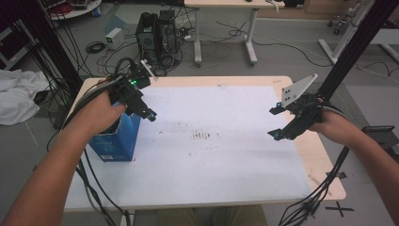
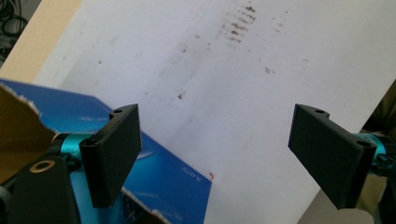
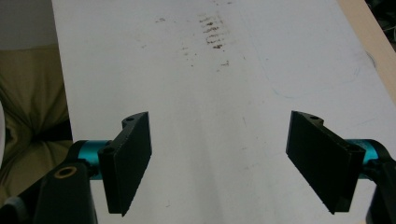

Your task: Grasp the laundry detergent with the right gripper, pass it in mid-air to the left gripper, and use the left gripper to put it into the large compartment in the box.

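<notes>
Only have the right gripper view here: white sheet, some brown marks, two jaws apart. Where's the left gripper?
Observer: The left gripper hangs over the top of a blue box at the left edge of the white sheet.
Operator: Is it gripping the box?
Observer: No. In the left gripper view its jaws stand wide apart with nothing between them; the box's open cardboard flap sits just beside one jaw.
Operator: And my side, how far off?
Observer: The right gripper is above the sheet's right edge, across the table from the box, jaws open and empty.
</notes>
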Available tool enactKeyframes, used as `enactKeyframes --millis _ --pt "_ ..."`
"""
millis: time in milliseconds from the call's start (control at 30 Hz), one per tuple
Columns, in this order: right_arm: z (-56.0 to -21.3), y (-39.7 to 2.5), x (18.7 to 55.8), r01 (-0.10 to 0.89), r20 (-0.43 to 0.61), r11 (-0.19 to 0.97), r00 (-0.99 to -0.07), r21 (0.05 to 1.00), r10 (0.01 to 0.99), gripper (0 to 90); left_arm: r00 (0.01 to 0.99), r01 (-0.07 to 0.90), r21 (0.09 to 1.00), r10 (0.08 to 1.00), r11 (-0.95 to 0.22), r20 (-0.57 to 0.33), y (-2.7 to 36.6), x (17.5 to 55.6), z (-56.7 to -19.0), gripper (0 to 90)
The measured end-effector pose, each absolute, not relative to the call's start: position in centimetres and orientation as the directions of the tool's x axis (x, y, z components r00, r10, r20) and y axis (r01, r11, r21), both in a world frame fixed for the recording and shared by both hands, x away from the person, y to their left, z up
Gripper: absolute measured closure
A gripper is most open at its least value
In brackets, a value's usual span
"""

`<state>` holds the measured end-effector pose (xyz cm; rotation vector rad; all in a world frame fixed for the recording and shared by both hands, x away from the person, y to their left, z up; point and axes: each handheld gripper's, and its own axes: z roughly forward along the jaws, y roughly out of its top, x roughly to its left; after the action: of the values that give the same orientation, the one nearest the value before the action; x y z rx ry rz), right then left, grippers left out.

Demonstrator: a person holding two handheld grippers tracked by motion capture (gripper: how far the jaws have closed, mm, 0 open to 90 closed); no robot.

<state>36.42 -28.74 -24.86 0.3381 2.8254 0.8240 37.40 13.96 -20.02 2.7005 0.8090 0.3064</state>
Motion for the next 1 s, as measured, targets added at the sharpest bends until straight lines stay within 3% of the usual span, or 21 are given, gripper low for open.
enactKeyframes --millis 333,1000 --pt "-24.9 -28.2 36.9 0.167 -0.102 0.823 -0.96 0.543 0.262 21.7 0.861 0.429 0.333 0.492 -0.84 0.131 9.9 38.4 -20.8 17.4" --pt "-25.0 -27.0 38.3 0.158 -0.092 0.832 -0.966 0.531 0.242 21.6 0.912 0.342 0.284 0.389 -0.896 0.128 6.2 41.2 -22.6 17.4"
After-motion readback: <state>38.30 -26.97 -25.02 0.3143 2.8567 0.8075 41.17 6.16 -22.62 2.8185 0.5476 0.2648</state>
